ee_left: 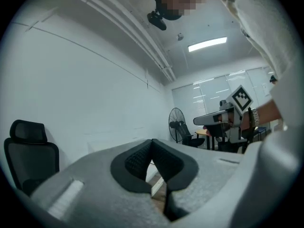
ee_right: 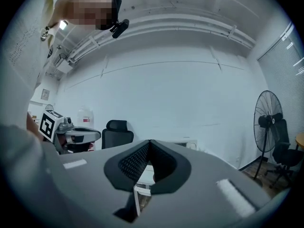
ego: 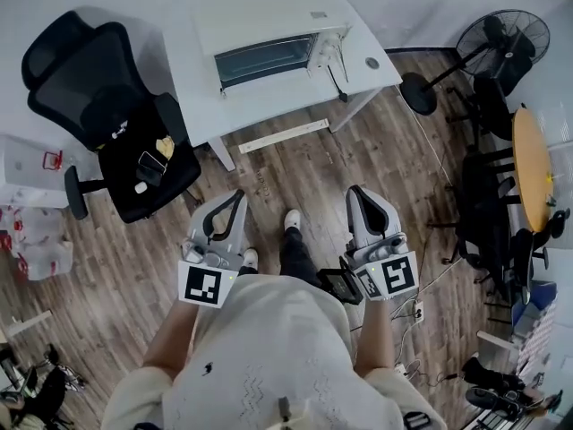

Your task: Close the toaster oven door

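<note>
"Where's the oven?"

"The oven sits mid-counter, toward the back edge. Its glass door faces us, but I can't tell how far open."

"Hard to shut?"

"I'd guess not. It's a stiff, hinged, light door. It's glass though, so push gently at the top rim."

"And the grippers?"

"The left gripper and right gripper are both clenched and empty, well short of the counter."

Wood-grain floor, smooth matt table, glass-fronted toaster oven

Wood floor, white table, black office chair, standing fan, white walls
</note>
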The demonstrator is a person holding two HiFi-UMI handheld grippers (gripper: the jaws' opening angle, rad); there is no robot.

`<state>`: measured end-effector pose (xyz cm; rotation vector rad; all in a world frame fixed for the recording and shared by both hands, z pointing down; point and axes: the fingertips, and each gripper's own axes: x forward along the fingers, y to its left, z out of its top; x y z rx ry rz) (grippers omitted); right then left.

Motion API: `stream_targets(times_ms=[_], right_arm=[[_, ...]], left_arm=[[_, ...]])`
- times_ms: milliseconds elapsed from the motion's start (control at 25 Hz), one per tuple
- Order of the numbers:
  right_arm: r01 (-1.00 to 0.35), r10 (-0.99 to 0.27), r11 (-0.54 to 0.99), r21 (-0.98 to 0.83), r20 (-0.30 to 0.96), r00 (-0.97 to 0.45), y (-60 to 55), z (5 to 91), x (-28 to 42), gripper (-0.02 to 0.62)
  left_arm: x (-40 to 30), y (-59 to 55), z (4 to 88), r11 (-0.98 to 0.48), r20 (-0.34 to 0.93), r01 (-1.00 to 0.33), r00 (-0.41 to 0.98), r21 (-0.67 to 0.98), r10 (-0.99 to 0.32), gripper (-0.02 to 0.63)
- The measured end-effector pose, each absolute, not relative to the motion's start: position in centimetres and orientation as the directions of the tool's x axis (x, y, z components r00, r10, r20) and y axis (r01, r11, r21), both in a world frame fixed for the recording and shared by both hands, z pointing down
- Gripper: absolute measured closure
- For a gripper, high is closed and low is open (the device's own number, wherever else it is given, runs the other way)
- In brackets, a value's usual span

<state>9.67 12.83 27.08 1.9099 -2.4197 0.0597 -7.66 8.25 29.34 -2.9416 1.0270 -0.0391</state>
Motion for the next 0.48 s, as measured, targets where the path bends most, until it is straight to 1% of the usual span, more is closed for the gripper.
stream_targets(times_ms=[160, 480], right_arm=[[-0.953, -0.950, 0.302, -0.009, 0.080, -0.301, 9.0, 27.7, 11.1, 0.584], [-0.883, -0.881, 0.467, -0.040, 0.068, -0.469, 3.8, 28.1, 13.2, 0.584]], left_arm=[[-5.6, 6.3, 29.5, -0.759, 0.038, -0.649, 0.758, -0.048, -0.651, 0.602], [-2.4, 4.3, 27.6, -0.660, 0.001, -0.747, 0.662, -0.073, -0.749, 0.602]])
